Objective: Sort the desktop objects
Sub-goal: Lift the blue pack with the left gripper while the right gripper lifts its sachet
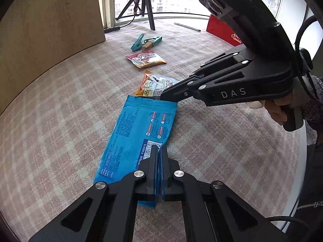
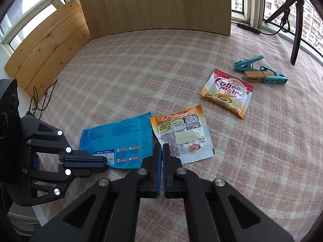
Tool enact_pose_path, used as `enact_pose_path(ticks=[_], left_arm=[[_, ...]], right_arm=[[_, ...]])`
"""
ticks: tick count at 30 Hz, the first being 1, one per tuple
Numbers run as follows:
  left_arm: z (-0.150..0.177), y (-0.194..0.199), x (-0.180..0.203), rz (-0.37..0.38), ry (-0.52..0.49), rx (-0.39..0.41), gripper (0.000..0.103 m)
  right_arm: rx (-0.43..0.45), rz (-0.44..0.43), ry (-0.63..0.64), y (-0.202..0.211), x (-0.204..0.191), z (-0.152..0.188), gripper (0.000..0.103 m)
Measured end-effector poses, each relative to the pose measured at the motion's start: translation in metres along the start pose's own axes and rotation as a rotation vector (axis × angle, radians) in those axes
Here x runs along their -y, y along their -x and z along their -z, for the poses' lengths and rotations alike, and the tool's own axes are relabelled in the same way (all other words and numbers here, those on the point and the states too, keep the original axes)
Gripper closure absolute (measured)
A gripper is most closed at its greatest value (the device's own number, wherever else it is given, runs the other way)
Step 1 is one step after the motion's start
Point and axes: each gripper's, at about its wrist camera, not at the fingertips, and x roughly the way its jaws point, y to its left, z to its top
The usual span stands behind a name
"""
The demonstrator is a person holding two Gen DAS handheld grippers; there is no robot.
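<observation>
A blue wet-wipe packet (image 1: 139, 133) lies flat on the checked cloth; it also shows in the right wrist view (image 2: 117, 139). My left gripper (image 1: 160, 151) is shut, its tips over the packet's near edge; whether it pinches the packet I cannot tell. It shows from the side in the right wrist view (image 2: 106, 161). My right gripper (image 2: 162, 147) is shut and empty, tips between the blue packet and a face-down Coffee-mate sachet (image 2: 185, 135). In the left wrist view its tips (image 1: 164, 96) touch down at the blue packet's far edge. A second Coffee-mate sachet (image 2: 228, 92) lies farther off.
Two teal clips (image 2: 250, 61) and a wooden peg (image 2: 253, 76) lie beyond the sachets. A tripod (image 1: 144, 4), a power strip (image 2: 249, 27), a pen (image 1: 186, 26) and a red box (image 1: 222, 30) stand near the window. Wooden boards (image 2: 157, 6) wall the far left.
</observation>
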Motion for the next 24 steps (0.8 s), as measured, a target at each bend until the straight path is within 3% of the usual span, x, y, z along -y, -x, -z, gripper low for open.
enact_pose_path(ticks=[15,24], left_arm=[[-0.013,0.059,-0.010,-0.002,0.153,0.160,0.102],[-0.019,0.070,0.004,-0.005,0.213,0.200,0.102]], right_arm=[[0.110,-0.055,-0.021,0.053,0.002,-0.001,0.102],[0.187,-0.091,-0.064,0.092,0.008,0.005,0.102]])
